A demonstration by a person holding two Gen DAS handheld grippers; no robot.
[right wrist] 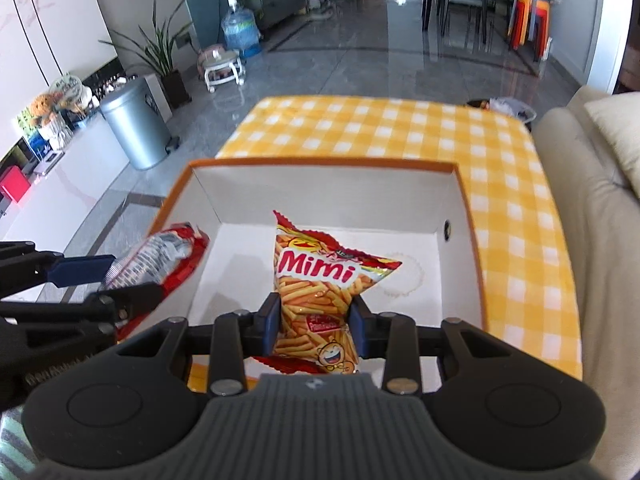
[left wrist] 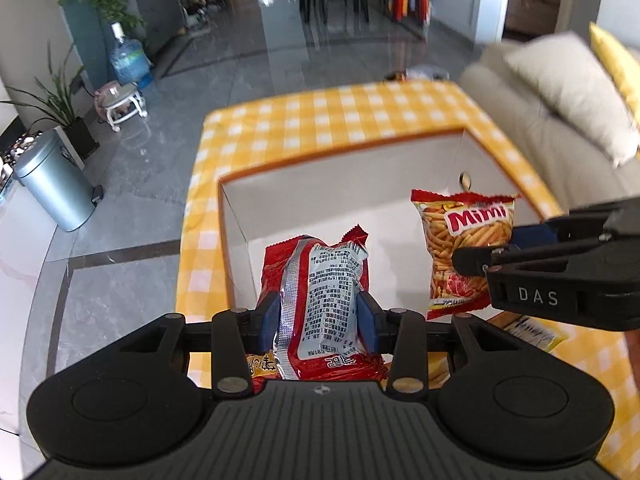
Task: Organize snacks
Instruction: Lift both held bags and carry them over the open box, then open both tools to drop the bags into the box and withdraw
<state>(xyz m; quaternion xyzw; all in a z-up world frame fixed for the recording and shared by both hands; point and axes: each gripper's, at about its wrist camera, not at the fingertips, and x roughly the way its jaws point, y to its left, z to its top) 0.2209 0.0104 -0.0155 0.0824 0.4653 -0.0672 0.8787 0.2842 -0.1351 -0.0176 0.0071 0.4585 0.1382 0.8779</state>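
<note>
My left gripper (left wrist: 319, 316) is shut on a red snack bag (left wrist: 320, 300) with its printed silver back facing up, held over the near left part of an orange-rimmed white box (left wrist: 340, 168). My right gripper (right wrist: 315, 322) is shut on an orange Mimi snack bag (right wrist: 320, 292), held above the box's white floor (right wrist: 420, 248). In the left wrist view the Mimi bag (left wrist: 464, 240) and the right gripper (left wrist: 496, 254) show at the right. In the right wrist view the red bag (right wrist: 160, 256) and the left gripper (right wrist: 100, 280) show at the left.
The box sits on a table with a yellow checked cloth (right wrist: 400, 128). A beige sofa with cushions (left wrist: 560, 92) lies to the right. A silver bin (left wrist: 56, 180) and a potted plant (right wrist: 164, 56) stand on the floor to the left. Another packet (left wrist: 532, 332) lies on the cloth near the box.
</note>
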